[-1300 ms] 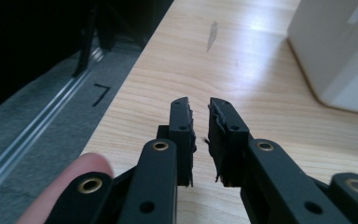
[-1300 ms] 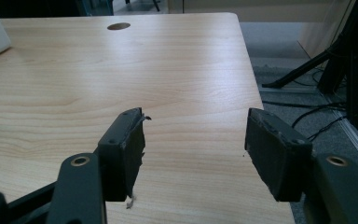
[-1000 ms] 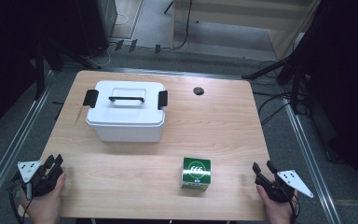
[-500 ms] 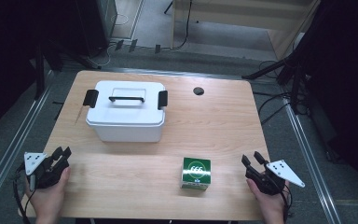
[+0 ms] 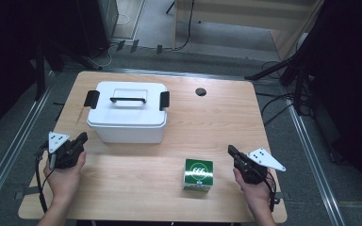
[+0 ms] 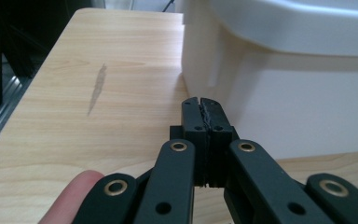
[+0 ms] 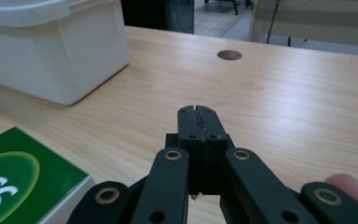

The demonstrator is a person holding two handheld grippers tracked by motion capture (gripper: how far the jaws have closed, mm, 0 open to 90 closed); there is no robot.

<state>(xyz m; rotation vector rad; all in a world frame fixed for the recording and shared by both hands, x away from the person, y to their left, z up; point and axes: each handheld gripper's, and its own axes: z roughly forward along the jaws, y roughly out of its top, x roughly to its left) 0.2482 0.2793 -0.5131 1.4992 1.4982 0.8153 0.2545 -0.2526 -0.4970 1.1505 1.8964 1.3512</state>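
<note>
A white lidded storage box [image 5: 127, 113] with black side latches and a black handle stands on the wooden table [image 5: 226, 122], left of centre. A small green and white carton [image 5: 198, 174] sits near the front edge. My left gripper [image 5: 82, 138] is shut and empty, just off the box's front left corner; the box wall [image 6: 298, 98] rises close ahead of its tip [image 6: 200, 101]. To the right of the carton, my right gripper [image 5: 231, 150] is shut on nothing. Its own view has its tip [image 7: 196, 111] over bare wood, the carton [image 7: 23, 177] at lower left and the box [image 7: 51, 46] farther off.
A round cable hole [image 5: 200, 92] is set in the tabletop behind the box, also visible as the hole [image 7: 229, 55] ahead of the right gripper. A pale scuff mark [image 6: 96, 87] lies on the wood. Metal rails and cables run along the floor on both sides of the table.
Both hands have come forward onto the table from its front corners. The left gripper has neared the white box; the right one has drawn in beside the carton.
</note>
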